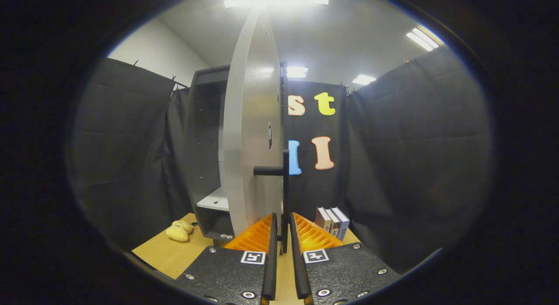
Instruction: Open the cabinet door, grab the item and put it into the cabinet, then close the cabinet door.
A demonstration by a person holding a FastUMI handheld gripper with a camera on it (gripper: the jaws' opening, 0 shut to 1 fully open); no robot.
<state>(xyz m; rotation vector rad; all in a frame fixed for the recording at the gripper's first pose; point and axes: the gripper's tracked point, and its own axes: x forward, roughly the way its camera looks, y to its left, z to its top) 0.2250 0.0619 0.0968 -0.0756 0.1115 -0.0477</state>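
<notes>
The grey cabinet door [253, 134] stands swung open, seen nearly edge-on just ahead of my fingers. Its black bar handle [285, 187] runs down vertically and passes between my fingertips. My gripper [284, 228] is shut on the lower part of that handle, one finger on each side. Left of the door the dark cabinet body [205, 121] shows its open inside with a white shelf [215, 201]. A yellow soft toy [179, 230] lies on the wooden table [170, 252], in front of the cabinet's left corner.
Three books [332, 221] stand upright on the table to the right of the door, against the black cloth wall. Black cloth closes the booth on the left, back and right.
</notes>
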